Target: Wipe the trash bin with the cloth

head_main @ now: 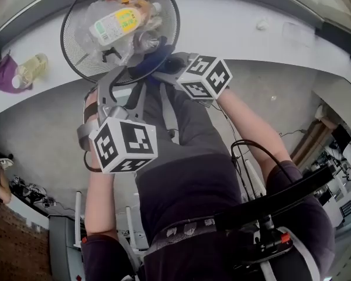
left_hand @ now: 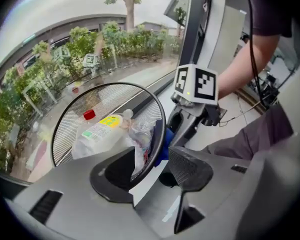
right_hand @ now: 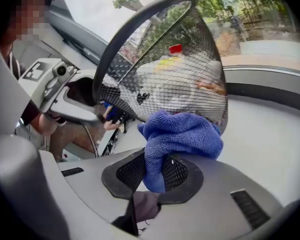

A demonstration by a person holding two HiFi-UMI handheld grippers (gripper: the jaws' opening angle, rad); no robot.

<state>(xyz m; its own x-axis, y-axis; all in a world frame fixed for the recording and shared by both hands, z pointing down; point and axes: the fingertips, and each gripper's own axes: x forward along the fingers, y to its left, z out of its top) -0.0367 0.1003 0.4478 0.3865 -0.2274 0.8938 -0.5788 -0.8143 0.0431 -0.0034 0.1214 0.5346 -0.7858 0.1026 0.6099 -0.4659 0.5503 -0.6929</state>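
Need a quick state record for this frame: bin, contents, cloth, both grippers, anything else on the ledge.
bin: black mesh trash bin on the white ledge
contents: plastic bottle with red cap and yellow label; crumpled clear plastic
cloth: blue cloth, bunched, at the bin's outer mesh by the rim
right gripper: shut on the blue cloth
left gripper: jaws apart, straddling the bin's rim, one inside and one outside
elsewhere on ledge: purple cloth; small bottle beside it
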